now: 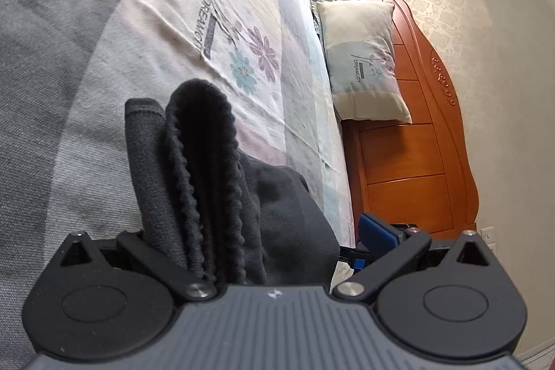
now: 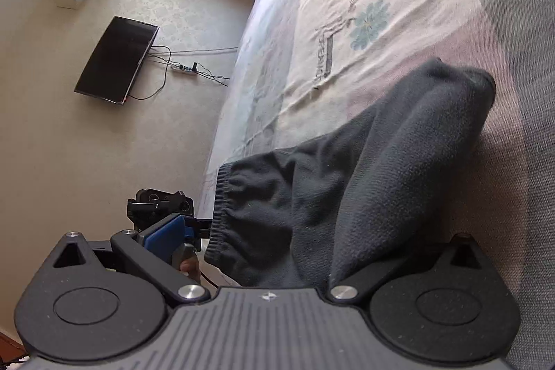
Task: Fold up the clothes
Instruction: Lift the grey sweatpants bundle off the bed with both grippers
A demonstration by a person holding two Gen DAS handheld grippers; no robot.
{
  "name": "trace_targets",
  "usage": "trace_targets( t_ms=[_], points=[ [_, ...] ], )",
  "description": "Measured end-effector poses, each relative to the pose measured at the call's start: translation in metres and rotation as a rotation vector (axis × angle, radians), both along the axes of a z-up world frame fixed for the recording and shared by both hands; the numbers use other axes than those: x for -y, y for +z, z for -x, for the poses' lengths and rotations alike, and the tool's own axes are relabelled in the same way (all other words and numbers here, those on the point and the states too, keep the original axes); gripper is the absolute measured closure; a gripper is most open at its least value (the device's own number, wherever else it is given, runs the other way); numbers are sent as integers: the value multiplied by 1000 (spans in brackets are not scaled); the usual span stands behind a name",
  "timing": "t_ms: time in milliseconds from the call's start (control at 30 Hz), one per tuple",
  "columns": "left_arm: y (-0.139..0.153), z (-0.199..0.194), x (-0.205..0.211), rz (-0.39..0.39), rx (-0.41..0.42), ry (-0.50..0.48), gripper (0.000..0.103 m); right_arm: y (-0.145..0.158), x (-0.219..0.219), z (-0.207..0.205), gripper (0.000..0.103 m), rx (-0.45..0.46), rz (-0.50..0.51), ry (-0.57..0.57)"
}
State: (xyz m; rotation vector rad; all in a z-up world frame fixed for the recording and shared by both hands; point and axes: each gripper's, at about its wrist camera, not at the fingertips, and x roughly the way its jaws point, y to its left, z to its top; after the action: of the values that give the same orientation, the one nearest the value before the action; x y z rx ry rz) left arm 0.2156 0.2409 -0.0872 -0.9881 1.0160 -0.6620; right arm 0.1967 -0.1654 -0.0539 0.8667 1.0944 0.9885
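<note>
The dark grey sweatpants (image 1: 222,182) hang bunched above the floral bedsheet (image 1: 194,23), their elastic waistband (image 2: 222,214) showing. The cloth drapes over both the left tongs (image 1: 263,252) and the right tongs (image 2: 277,252), hiding the tips, so I cannot tell their state.

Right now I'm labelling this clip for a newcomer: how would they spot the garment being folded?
Start at the wide bed under its pale floral bedsheet, with the orange wooden headboard at one end. Just above the sheet hangs the dark grey fleece garment, gripped at opposite ends. It is the only dark cloth, with a gathered elastic waistband.
</note>
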Motion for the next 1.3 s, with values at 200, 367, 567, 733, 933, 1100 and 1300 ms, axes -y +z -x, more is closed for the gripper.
trace_targets(
  t_ms=[200,367,567,733,933,1100,1300],
  points=[
    [19,-5,15,-17,41,-31,1,16,17,8,0,33,-8,-19],
    [31,-14,33,-39,68,-76,1,26,37,13,0,61,-14,-52],
    [39,-31,71,-72,75,-142,1,28,67,22,0,71,-9,-97],
    [40,-48,117,-87,67,-205,1,27,107,33,0,63,-15,-172],
    [43,-68,181,-119,58,-300,1,28,164,46,0,53,-19,-261],
    [46,-88,249,-140,52,-383,1,30,219,54,0,49,-20,-349],
    [45,-112,337,-166,42,-498,1,34,283,61,0,65,-9,-443]
  ],
)
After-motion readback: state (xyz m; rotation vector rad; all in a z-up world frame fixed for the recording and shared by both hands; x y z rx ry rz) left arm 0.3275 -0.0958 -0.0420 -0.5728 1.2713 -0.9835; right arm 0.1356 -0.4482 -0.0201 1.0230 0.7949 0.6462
